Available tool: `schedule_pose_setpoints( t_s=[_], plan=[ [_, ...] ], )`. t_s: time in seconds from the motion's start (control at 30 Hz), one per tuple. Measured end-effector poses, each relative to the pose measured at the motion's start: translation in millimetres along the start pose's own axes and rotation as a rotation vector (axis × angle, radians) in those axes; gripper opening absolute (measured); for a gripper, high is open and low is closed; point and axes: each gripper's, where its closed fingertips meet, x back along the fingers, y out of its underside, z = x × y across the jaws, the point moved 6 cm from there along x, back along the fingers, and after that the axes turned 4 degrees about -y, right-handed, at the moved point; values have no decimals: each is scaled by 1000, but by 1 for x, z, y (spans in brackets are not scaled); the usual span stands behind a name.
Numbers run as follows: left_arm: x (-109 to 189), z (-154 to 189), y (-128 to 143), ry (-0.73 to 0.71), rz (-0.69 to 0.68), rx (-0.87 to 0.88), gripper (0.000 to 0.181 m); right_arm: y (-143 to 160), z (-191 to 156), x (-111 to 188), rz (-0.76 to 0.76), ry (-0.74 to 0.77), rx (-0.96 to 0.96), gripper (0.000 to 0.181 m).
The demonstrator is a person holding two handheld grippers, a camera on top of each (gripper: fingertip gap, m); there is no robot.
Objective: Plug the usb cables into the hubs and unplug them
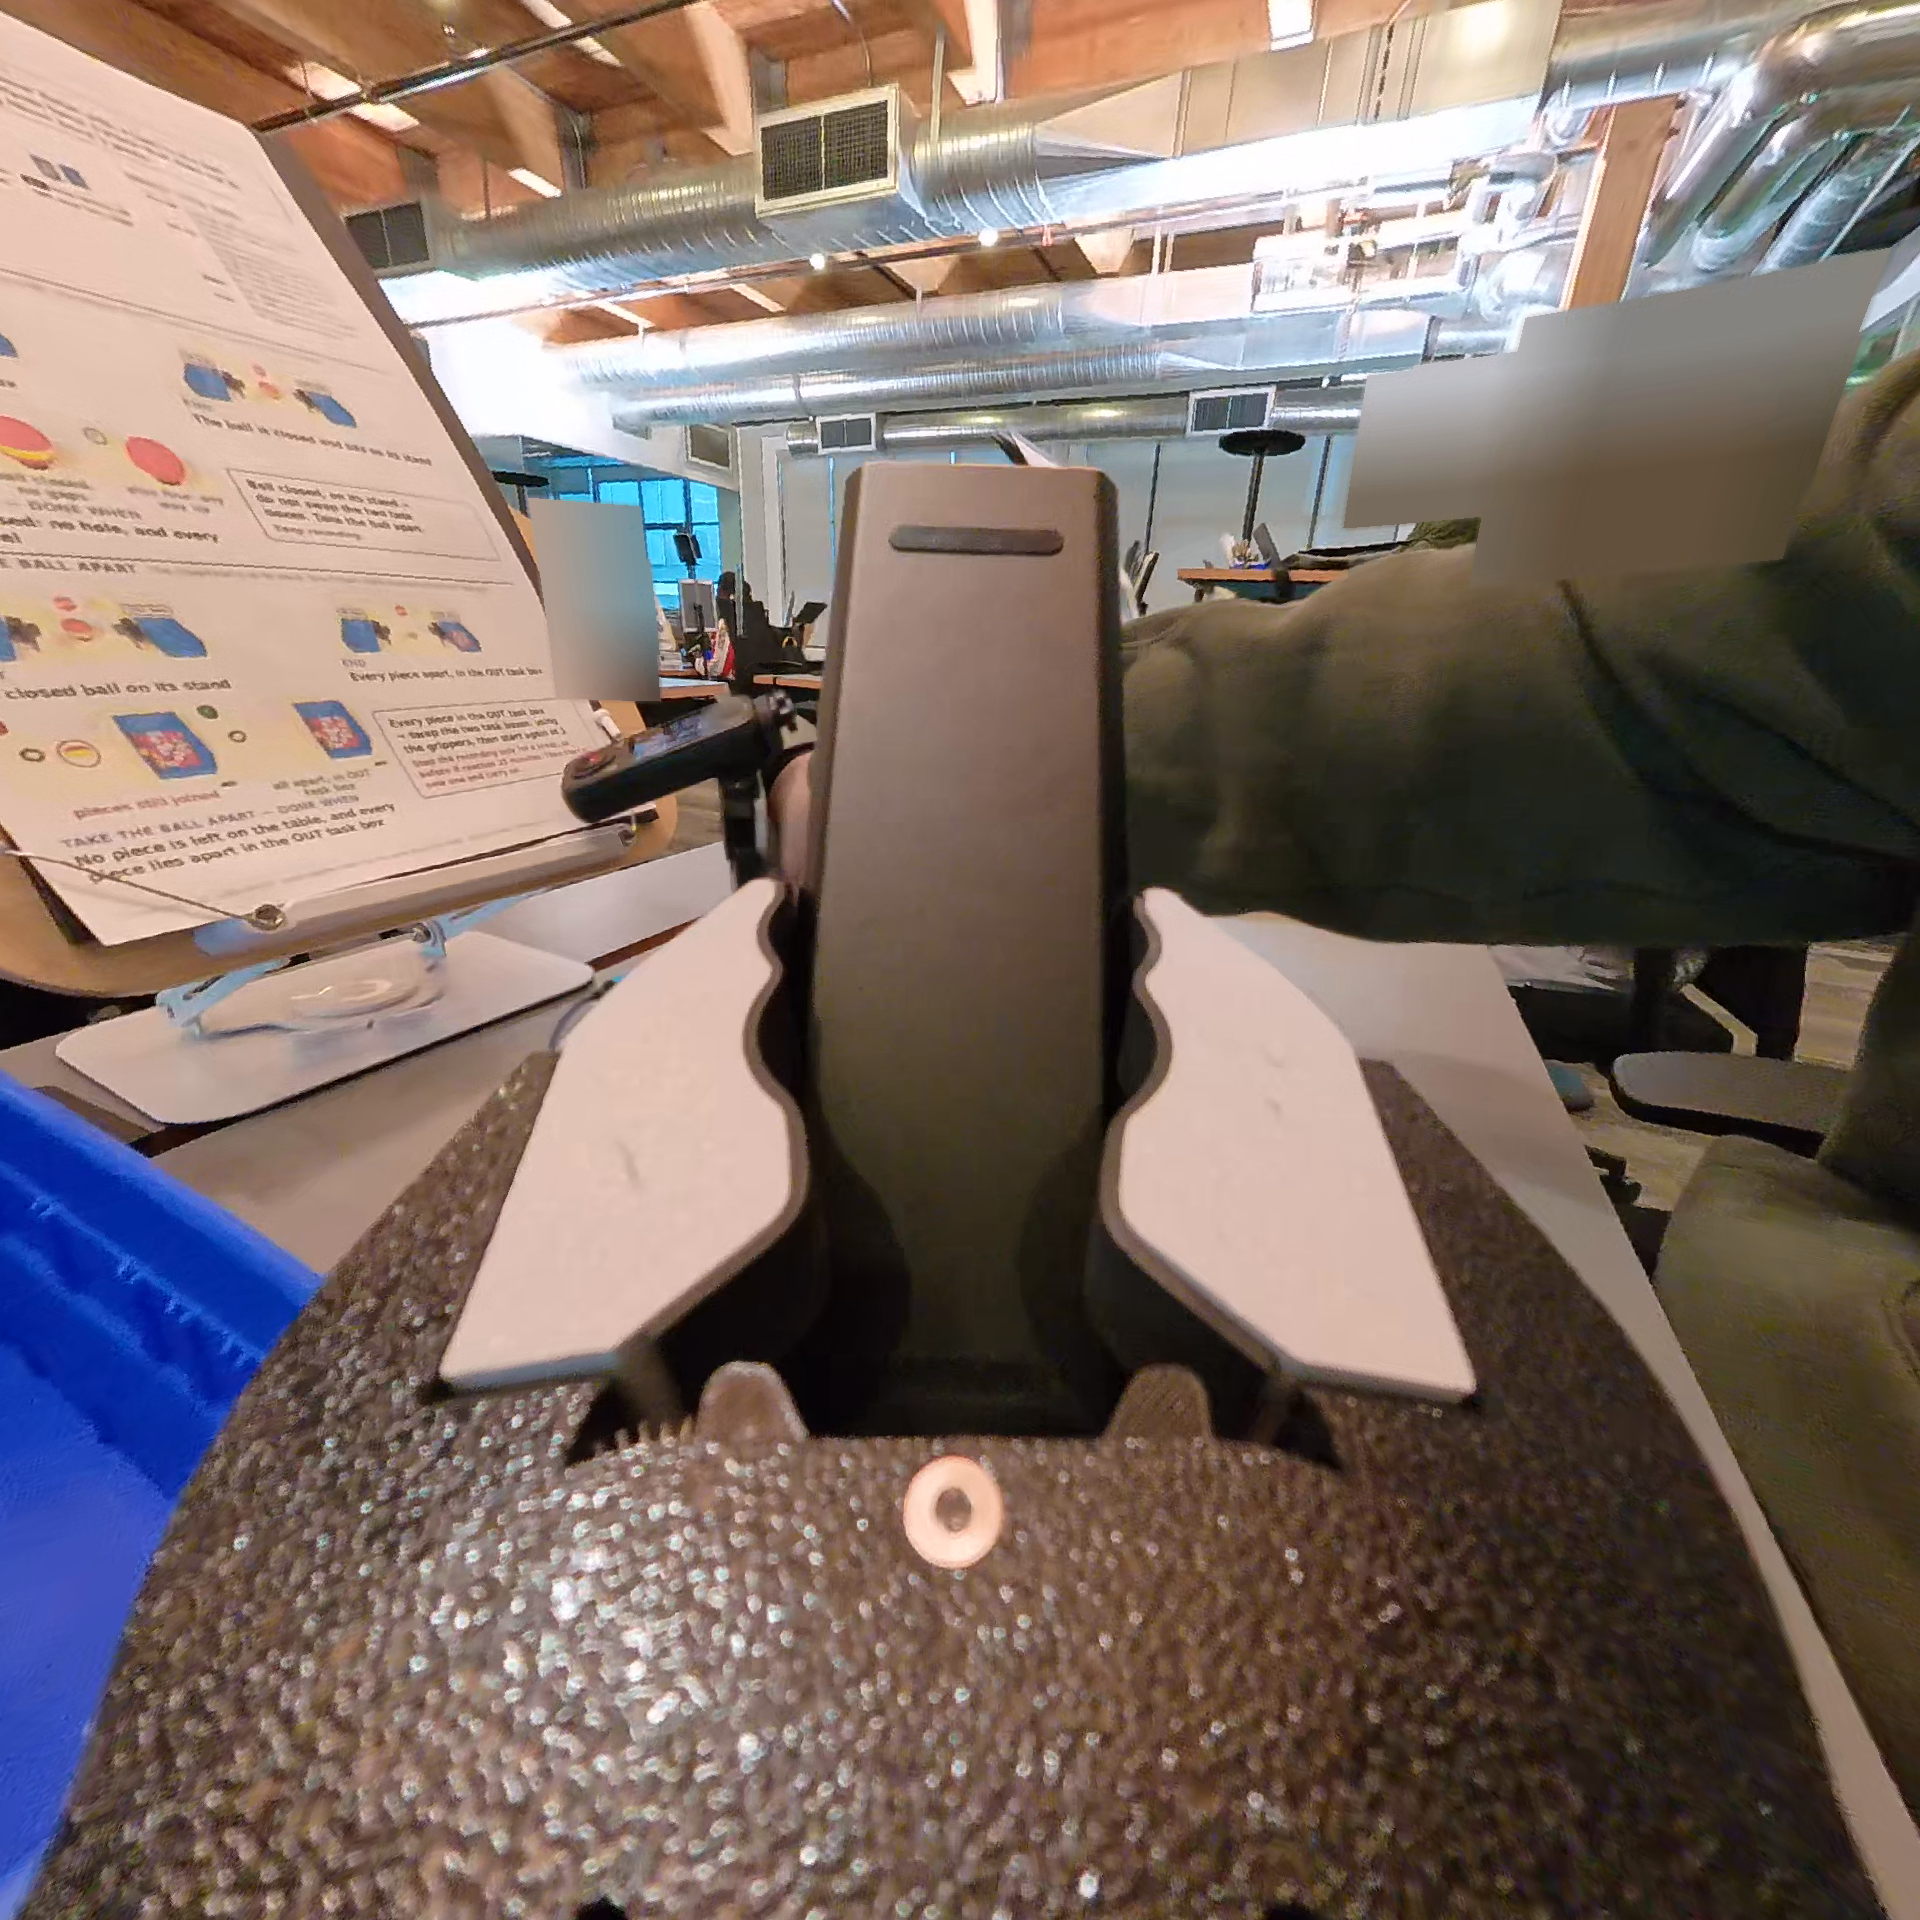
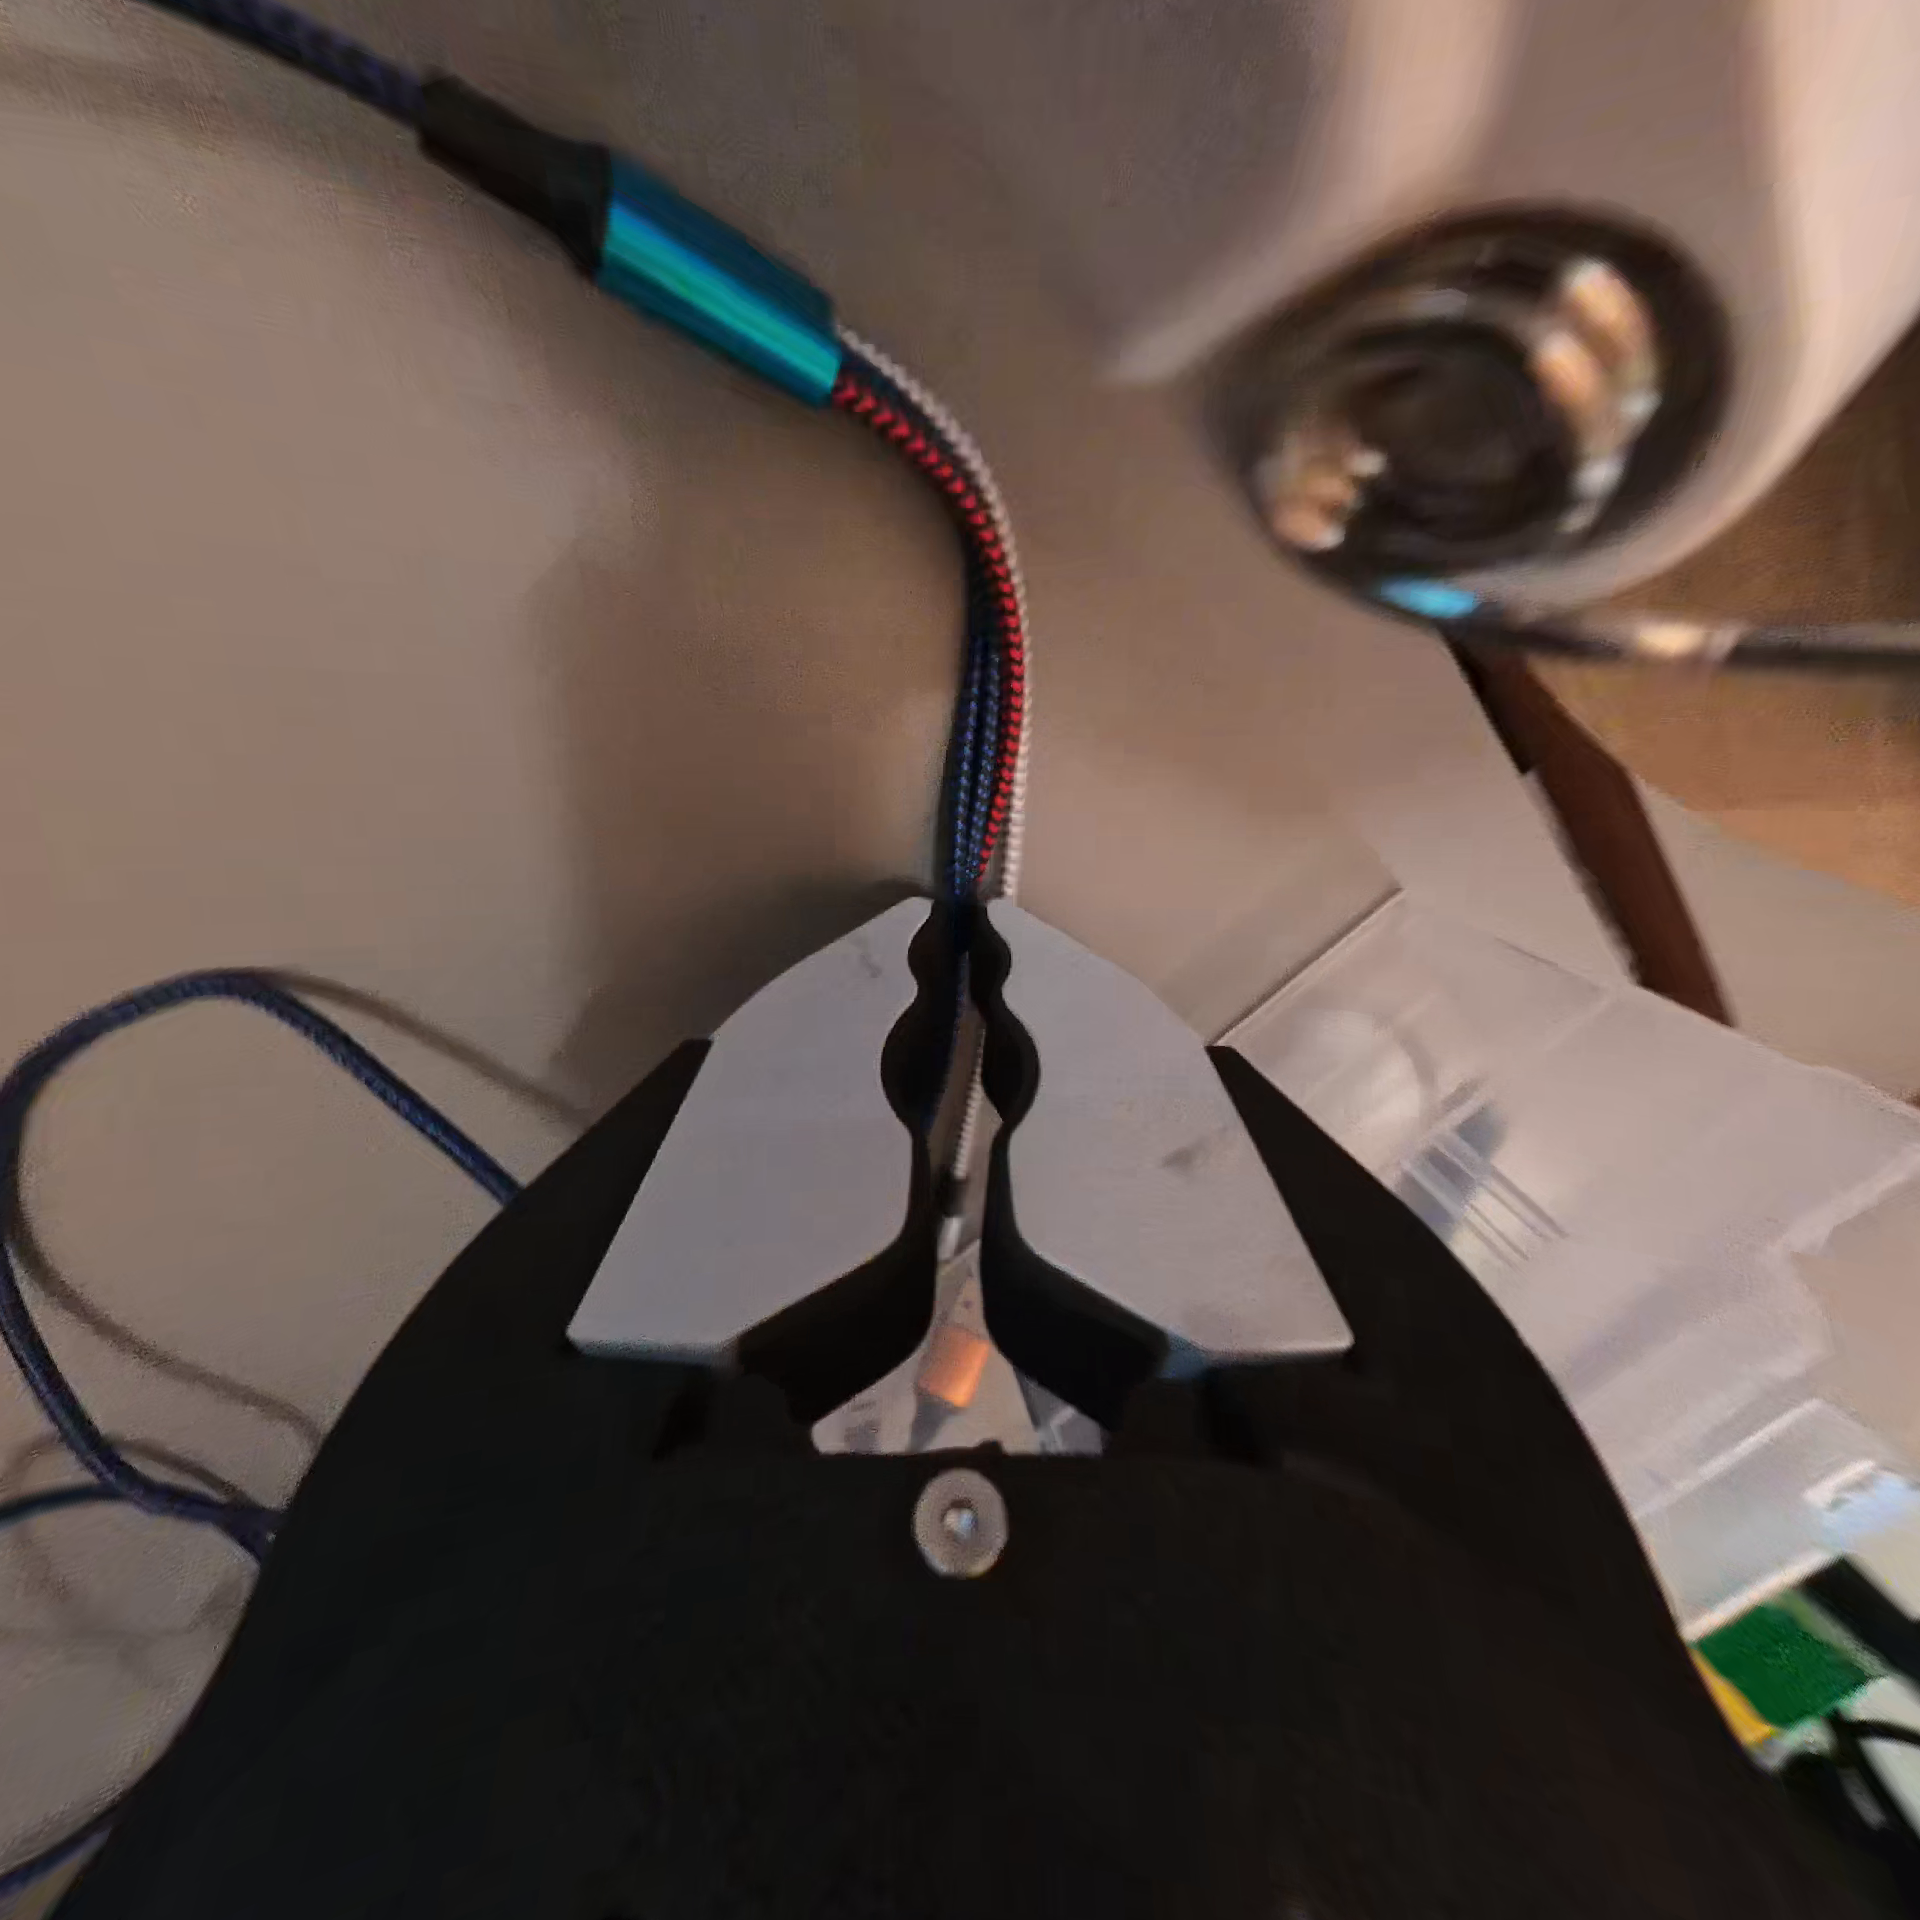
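In the left wrist view my left gripper [image 1: 961, 888] is shut on a long dark grey hub [image 1: 961, 727]. The hub stands up between the two white fingers [image 1: 644, 1143] with a slot near its far end. In the right wrist view my right gripper [image 2: 971, 914] is shut on a bundle of braided cable strands [image 2: 992, 623], blue, red and white, just above the table [image 2: 416, 675]. The strands run up to a teal splitter sleeve [image 2: 717, 296] and on into a dark blue cable. An orange connector tip [image 2: 956, 1371] shows under the jaws.
A blue bin [image 1: 104, 1351] is at my lower left. An instruction sheet on a stand [image 1: 208, 520] is at the left, and its base [image 2: 1475, 416] shows in the right wrist view. A person's green sleeve [image 1: 1455, 748] crosses on the right. A clear plastic box [image 2: 1507, 1195] lies right of the cable. A loose blue cable loop [image 2: 156, 1039] lies on the left. The left gripper's tips are roughly 45 centimeters from the right gripper's.
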Motion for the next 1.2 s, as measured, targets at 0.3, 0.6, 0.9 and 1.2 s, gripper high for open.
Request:
schedule_pose_setpoints(
  t_s=[0.3, 0.6, 0.9, 1.2],
  plan=[
    [1, 1, -2, -9, -13, -10, 58, 42, -8, 152, 525, 138, 203, 2],
    [-4, 5, -2, -1, -32, -19, 58, 160, 115, 313, 1038, 139, -268, 3],
    [-12, 10, 4, 10, -81, -29, 58, 278, 211, 435, 1551, 59, -705, 3],
    [-15, 9, 9, 19, -91, -11, 58, 277, 148, 301, 1111, -203, -505, 3]
  ],
)
